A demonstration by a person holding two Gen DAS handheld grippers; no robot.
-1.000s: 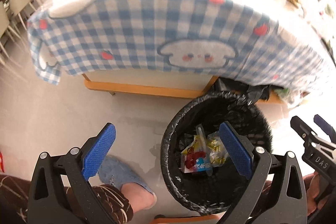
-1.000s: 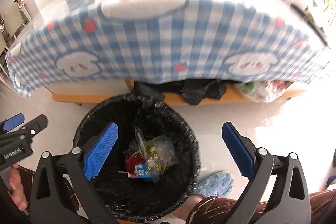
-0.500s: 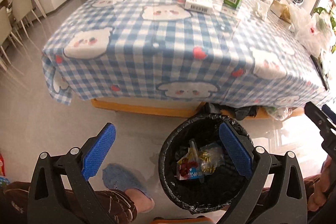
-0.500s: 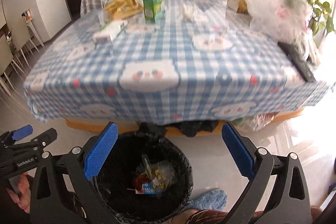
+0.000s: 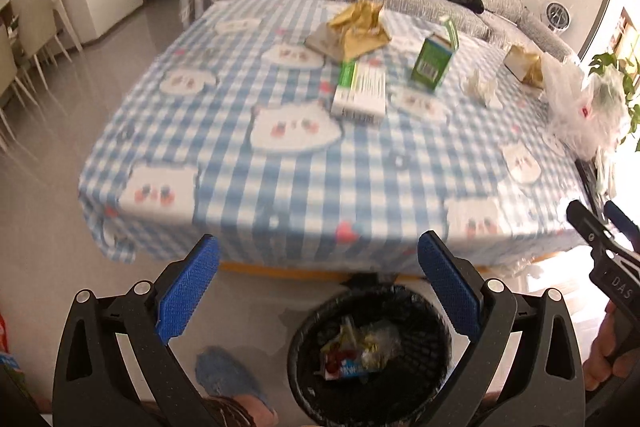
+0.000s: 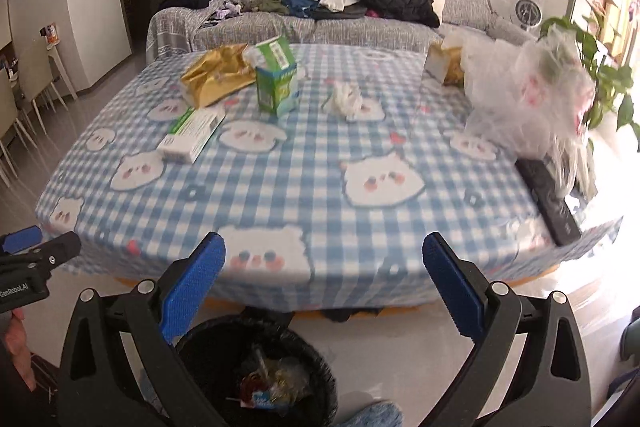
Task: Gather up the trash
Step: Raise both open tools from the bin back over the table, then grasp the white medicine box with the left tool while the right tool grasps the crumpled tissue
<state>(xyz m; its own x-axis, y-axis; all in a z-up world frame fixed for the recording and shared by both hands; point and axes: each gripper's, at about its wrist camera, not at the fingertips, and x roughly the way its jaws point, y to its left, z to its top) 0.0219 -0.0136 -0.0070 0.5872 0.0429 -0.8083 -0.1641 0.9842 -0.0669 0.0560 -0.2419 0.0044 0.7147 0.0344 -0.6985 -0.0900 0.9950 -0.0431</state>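
Blue-padded fingers of the left gripper (image 5: pixel 318 291) stand wide apart with nothing between them, and so do those of the right gripper (image 6: pixel 324 291). Below and between the left fingers sits the round black-lined trash bin (image 5: pixel 370 351) on the floor, with colourful wrappers (image 5: pixel 356 351) in its bottom; a second ago it filled far more of both views, and now it sits low while the whole blue-and-white checked surface (image 5: pixel 280 163) shows ahead. Far beyond the fingertips lies a flat white-and-green carton (image 5: pixel 360 91), its long axis running away from the left fingers, one short end toward them. Past it, a crumpled gold foil bag (image 5: pixel 358 29) lies with its open mouth away. An upright green milk carton (image 5: pixel 434 57) stands ahead of the right-hand finger, top flap open. A crumpled white tissue (image 6: pixel 346 99) lies farther right, near a clear plastic bag (image 6: pixel 524 95) and a black remote control (image 6: pixel 548 201) at the surface's edge.
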